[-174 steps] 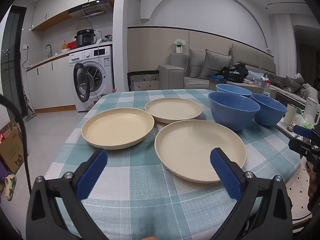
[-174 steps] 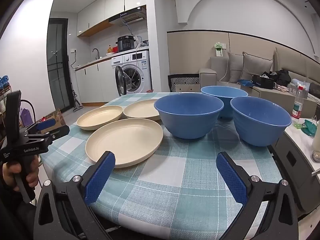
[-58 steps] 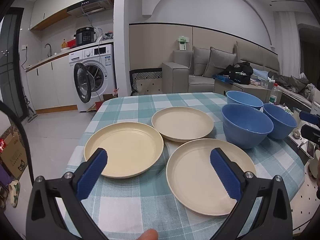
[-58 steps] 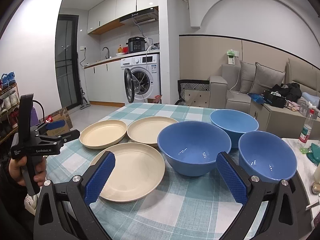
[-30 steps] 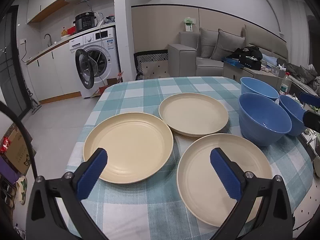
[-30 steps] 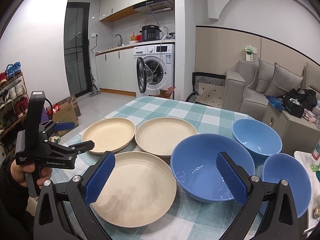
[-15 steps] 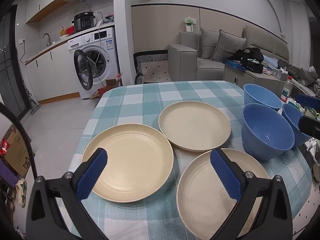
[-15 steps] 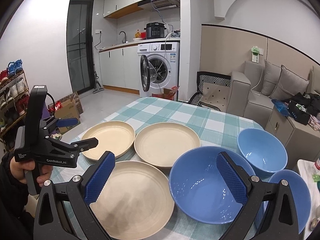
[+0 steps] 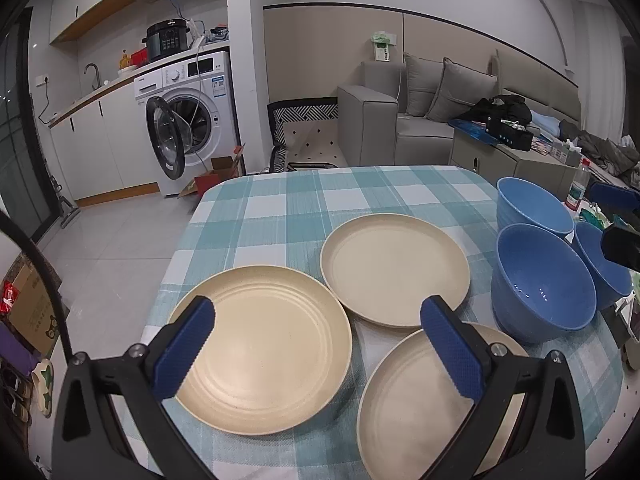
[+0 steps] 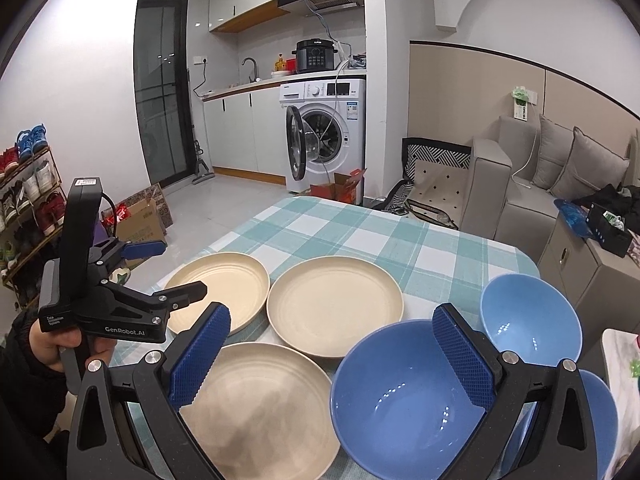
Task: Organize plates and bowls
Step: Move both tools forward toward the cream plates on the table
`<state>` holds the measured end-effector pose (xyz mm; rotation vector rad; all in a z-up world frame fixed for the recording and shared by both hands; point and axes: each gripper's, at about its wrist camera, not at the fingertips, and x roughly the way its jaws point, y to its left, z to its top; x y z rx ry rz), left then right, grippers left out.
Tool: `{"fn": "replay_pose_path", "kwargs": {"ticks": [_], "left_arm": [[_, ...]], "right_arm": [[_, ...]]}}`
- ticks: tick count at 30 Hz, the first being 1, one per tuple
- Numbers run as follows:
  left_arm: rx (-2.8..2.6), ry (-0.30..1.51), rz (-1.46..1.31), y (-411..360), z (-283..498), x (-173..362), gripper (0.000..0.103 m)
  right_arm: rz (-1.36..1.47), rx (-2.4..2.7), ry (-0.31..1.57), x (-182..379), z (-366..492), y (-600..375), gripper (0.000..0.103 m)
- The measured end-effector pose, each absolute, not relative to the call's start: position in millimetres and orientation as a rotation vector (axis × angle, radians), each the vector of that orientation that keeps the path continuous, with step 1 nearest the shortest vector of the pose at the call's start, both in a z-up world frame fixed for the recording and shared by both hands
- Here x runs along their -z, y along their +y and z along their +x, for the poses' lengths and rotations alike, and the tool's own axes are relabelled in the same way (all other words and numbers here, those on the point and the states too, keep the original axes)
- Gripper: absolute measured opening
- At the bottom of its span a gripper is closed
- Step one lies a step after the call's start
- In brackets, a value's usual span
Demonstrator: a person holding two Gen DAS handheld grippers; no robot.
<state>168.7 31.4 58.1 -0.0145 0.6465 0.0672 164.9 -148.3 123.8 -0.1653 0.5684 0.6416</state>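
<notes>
Three cream plates lie on the checked tablecloth (image 9: 280, 200): a left plate (image 9: 264, 344), a far plate (image 9: 396, 270) and a near plate (image 9: 408, 412). Three blue bowls stand to their right: a near bowl (image 10: 400, 400), a far bowl (image 10: 528, 320) and a third bowl (image 10: 600, 412) at the table's right edge. My left gripper (image 9: 316, 320) hovers open above the left and near plates, holding nothing. My right gripper (image 10: 332, 320) is open above the near plate (image 10: 260, 412) and the near bowl, also empty. The right wrist view shows the left gripper (image 10: 182, 268) held by a hand (image 10: 52, 344).
A washing machine (image 9: 188, 120) with its door open stands beyond the table's far left. A grey sofa (image 9: 420, 120) and a low cabinet (image 9: 512, 160) lie behind and to the right. Cardboard boxes (image 10: 140, 216) and a shoe rack (image 10: 28, 184) are on the floor at left.
Both grippers have risen and moved forward over the table, now looking down on the plates and bowls. The dishes have not moved and both grippers stay open.
</notes>
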Motion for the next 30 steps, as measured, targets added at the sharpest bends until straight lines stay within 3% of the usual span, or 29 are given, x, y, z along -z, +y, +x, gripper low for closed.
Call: {"fn": "replay_pose_path", "kwargs": {"ticks": [30], "left_arm": [[-0.039, 0.705, -0.031, 43.6, 225.0, -65.5, 0.103]], "right_arm": [[-0.128, -0.585, 0.710, -130.5, 243.5, -147.0, 0.103]]}}
